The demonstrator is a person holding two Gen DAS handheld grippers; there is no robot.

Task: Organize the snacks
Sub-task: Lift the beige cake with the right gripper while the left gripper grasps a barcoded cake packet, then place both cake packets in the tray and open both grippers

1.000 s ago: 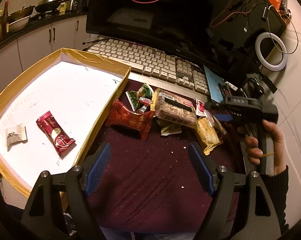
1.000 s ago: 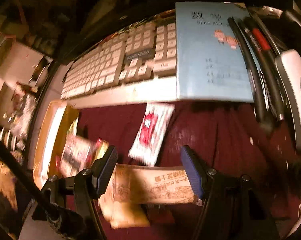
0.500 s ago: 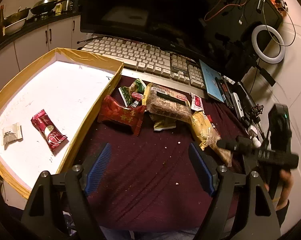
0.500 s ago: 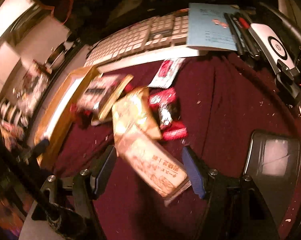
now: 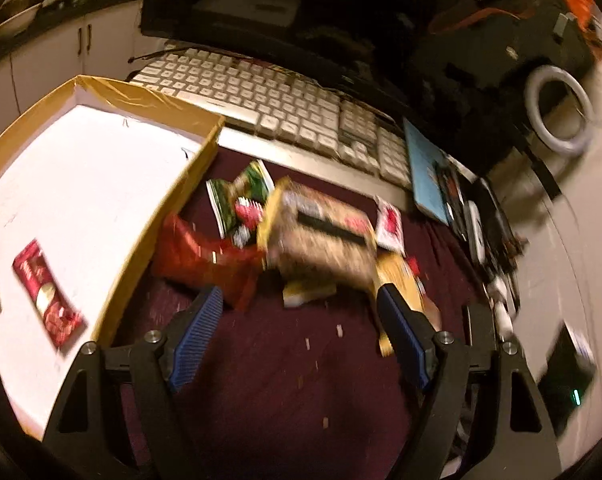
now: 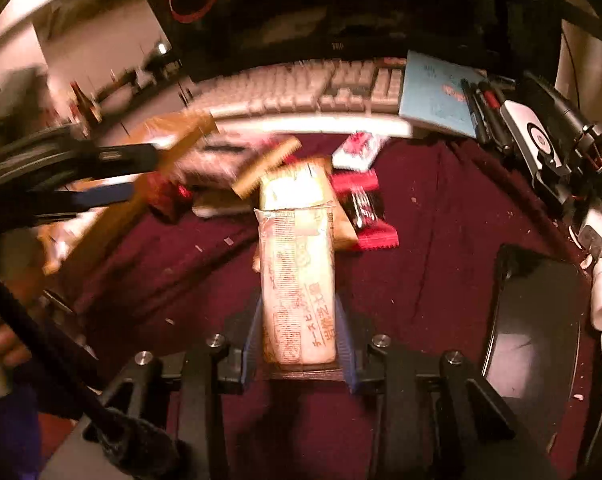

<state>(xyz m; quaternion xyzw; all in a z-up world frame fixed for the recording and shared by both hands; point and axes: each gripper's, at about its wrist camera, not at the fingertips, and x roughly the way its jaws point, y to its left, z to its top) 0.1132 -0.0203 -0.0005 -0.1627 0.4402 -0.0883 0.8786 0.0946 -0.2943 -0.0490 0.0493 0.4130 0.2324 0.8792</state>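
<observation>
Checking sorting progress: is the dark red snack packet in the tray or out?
In: the dark red snack packet lies flat on the white floor of the yellow-rimmed tray.

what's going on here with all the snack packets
A person is sorting snacks on a desk with a handheld gripper in each hand. The right gripper is closing its jaws on a long beige snack packet, which sits between the pads. The left gripper is open and empty, near the pile of snacks on the maroon cloth. Two packets, one a red packet, already lie in the yellow-rimmed tray.
</observation>
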